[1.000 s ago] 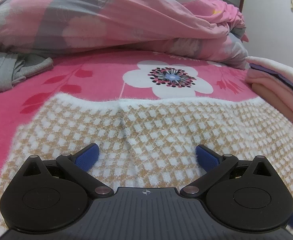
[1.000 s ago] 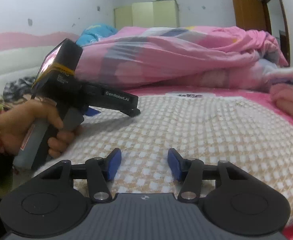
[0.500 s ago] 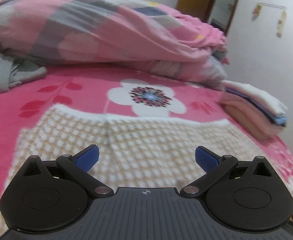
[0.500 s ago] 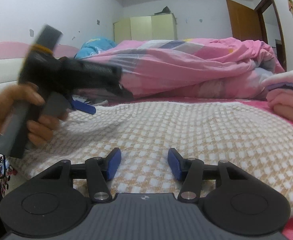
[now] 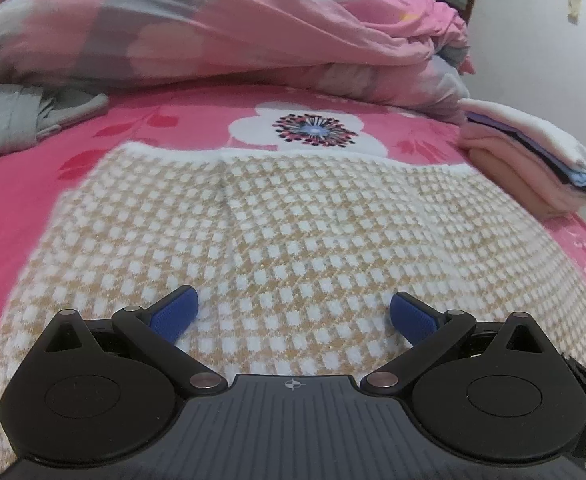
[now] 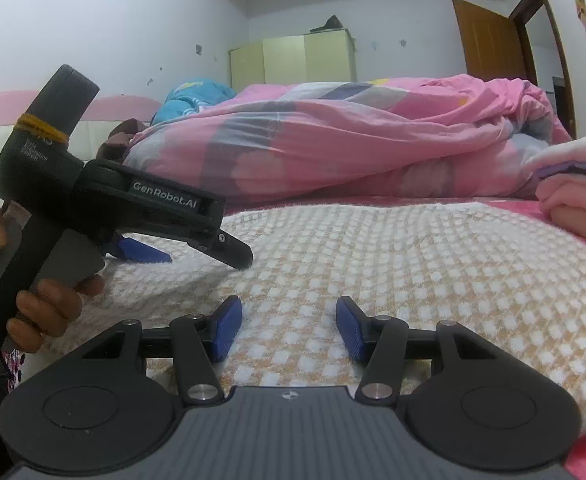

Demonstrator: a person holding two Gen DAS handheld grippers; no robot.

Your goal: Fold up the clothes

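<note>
One checked garment (image 5: 293,240), white and tan, is lying flat on the bed (image 5: 21,208), and it is lying directly under and ahead of both claws. The left claw (image 5: 295,314) is hovering above its near part with the two blue pads spread wide, released and gripping nothing. The right claw (image 6: 289,328) is also standing released, its pads apart over the cloth with nothing between them. In the right wrist view a hand (image 6: 41,304) is holding the left tool to the left of the right claw.

Ahead of the left claw, the far white edge of the garment is running across the sheet, and one big printed flower (image 5: 313,130) is lying just beyond this edge. One bundled pink quilt (image 5: 213,24) is closing the far side. To the right of the claws one stack of folded clothes (image 5: 529,160) is sitting just beside the garment's right corner. Far to the left one grey garment (image 5: 17,120) is lying, well apart. Bare pink sheet is staying free on the left side.
</note>
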